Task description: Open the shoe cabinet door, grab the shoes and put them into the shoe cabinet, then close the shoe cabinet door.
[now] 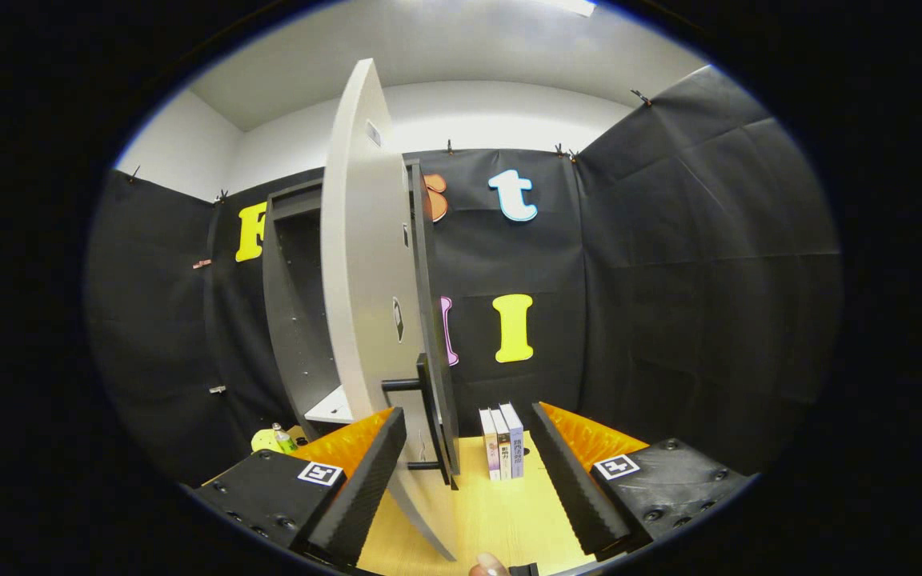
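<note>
Gripper (pixel 467 468) fingers stood apart around the handle (pixel 429 416) of the half-open cabinet door (pixel 365 264); next it probably needed swinging wider.

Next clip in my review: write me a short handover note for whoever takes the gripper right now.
Gripper: open, holding nothing; the door handle sits between its fingers, nearer the left one, not clamped.
Cabinet door: swung open, edge-on to the camera; the shoe cabinet interior is visible behind it.
Books stand on the table just beyond the fingers.
Done: door opened.
Left: find and grab the shoes, place them inside, close the door.
</note>
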The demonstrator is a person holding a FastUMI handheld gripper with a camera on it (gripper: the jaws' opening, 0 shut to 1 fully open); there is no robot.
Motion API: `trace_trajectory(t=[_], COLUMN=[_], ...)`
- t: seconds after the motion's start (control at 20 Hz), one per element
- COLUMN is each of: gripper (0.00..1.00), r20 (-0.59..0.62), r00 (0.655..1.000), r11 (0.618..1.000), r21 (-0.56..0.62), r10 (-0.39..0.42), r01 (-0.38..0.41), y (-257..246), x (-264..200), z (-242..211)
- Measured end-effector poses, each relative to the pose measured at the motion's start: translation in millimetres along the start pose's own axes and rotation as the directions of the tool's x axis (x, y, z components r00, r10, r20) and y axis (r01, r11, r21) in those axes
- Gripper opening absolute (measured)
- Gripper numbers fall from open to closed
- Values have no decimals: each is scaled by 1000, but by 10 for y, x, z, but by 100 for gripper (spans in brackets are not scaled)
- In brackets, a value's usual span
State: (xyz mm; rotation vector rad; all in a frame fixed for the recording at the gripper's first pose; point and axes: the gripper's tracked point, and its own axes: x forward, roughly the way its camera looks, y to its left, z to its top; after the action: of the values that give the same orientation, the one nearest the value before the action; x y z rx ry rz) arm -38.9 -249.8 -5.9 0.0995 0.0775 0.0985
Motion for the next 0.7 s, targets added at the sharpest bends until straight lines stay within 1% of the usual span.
trace_trajectory(t=[0.15, 0.4, 0.5, 0.7], gripper=[98, 98, 98, 98], r20=[-23, -12, -11, -9], r00=[999, 999, 998, 994], r11=[1000, 999, 998, 994], r21=[7, -2, -5, -26], r10=[24, 52, 67, 107], r01=[-24, -52, -67, -107], y=[23, 193, 322, 735], x=[107, 146, 167, 226], z=[-62, -73, -92, -157])
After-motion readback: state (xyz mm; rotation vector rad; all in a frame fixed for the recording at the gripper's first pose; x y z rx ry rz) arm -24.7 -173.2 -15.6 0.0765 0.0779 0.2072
